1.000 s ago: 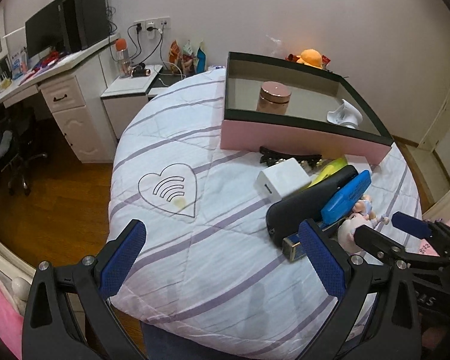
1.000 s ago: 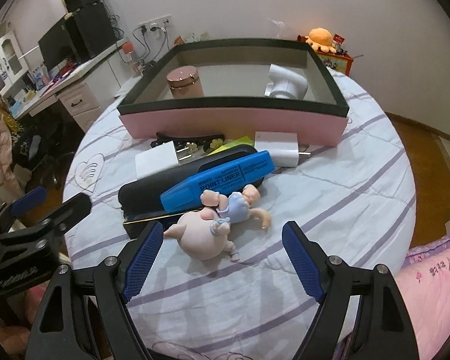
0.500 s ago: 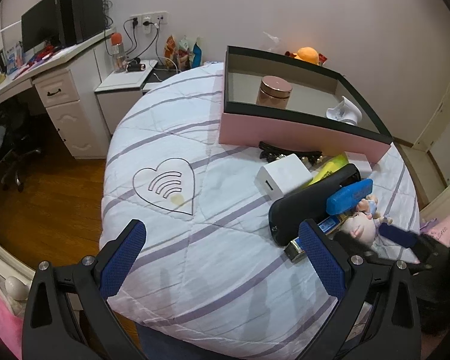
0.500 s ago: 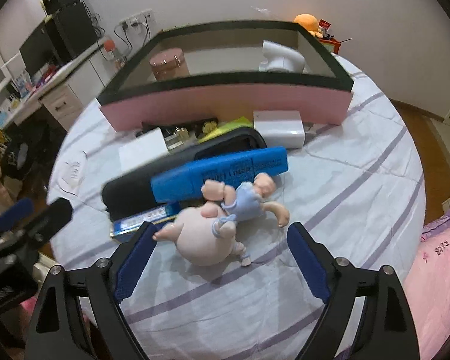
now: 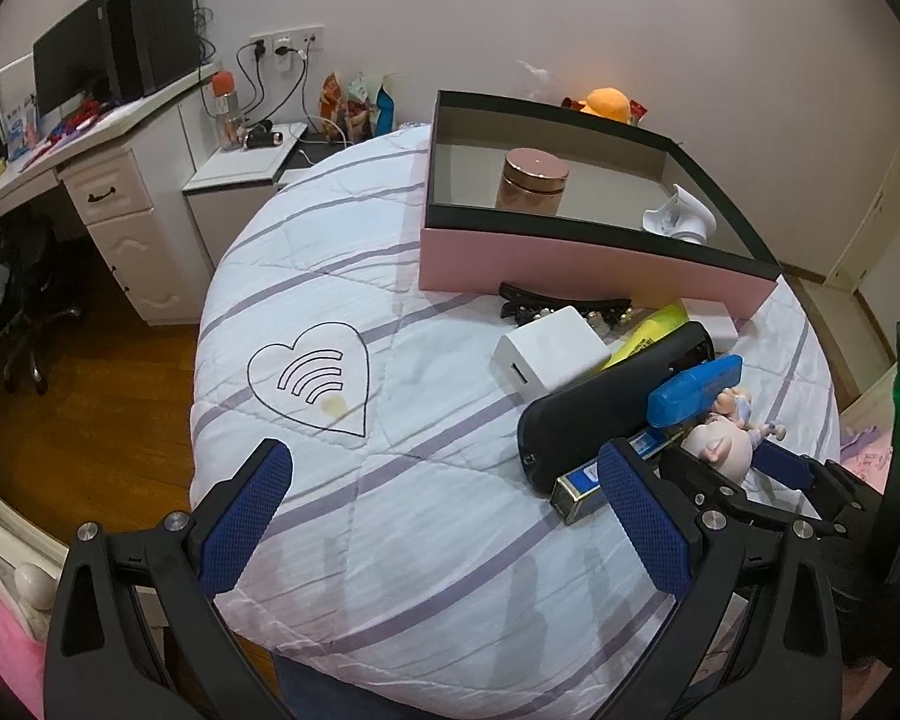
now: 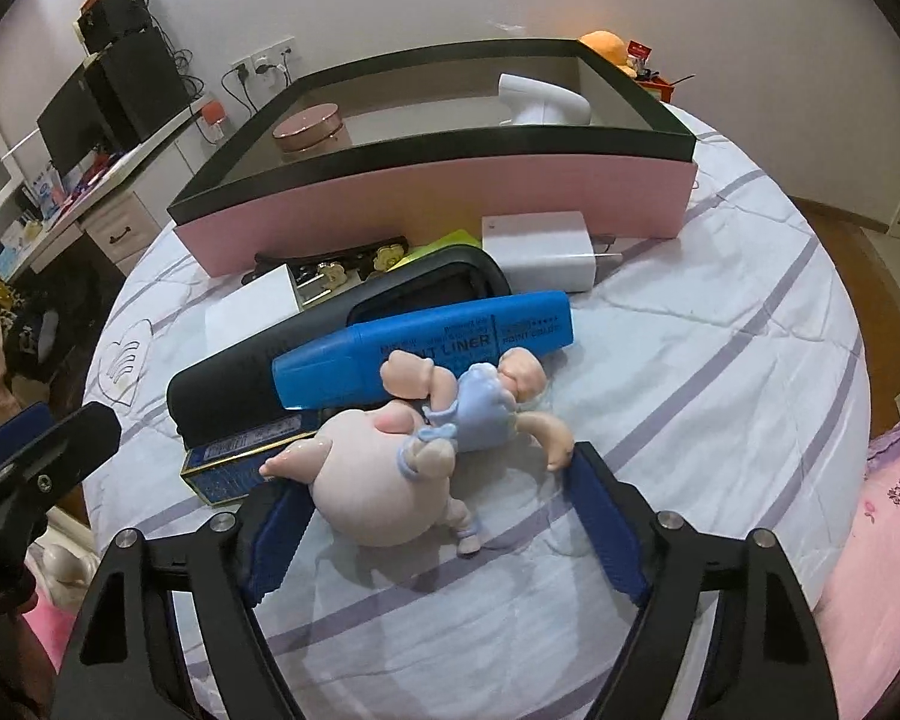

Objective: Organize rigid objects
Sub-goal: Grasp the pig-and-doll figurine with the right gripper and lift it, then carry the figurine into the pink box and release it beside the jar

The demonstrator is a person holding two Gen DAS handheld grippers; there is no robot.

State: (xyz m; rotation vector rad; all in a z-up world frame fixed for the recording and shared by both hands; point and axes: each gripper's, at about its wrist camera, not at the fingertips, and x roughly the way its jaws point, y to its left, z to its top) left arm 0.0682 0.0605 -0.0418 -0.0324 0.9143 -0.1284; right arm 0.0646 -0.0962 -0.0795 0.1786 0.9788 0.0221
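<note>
A pig doll (image 6: 390, 480) in a blue outfit lies on the striped bed, against a blue highlighter (image 6: 426, 345) and a black case (image 6: 330, 330). My right gripper (image 6: 432, 534) is open with its blue fingers on either side of the doll's body, close to it. The doll (image 5: 723, 444) also shows in the left wrist view. My left gripper (image 5: 444, 516) is open and empty above the bare quilt, left of the pile. A pink box (image 6: 450, 204) with a dark rim holds a copper jar (image 6: 309, 129) and a white object (image 6: 540, 102).
White chargers (image 6: 540, 249) (image 5: 549, 351), a black hair clip (image 5: 564, 306), a yellow item (image 5: 651, 333) and a small blue carton (image 6: 240, 453) lie in front of the box. A desk and nightstand (image 5: 240, 162) stand left of the bed. The bed edge drops to wood floor.
My right gripper has moved forward and down, so its open fingers now flank the pig doll. My left gripper has shifted only slightly.
</note>
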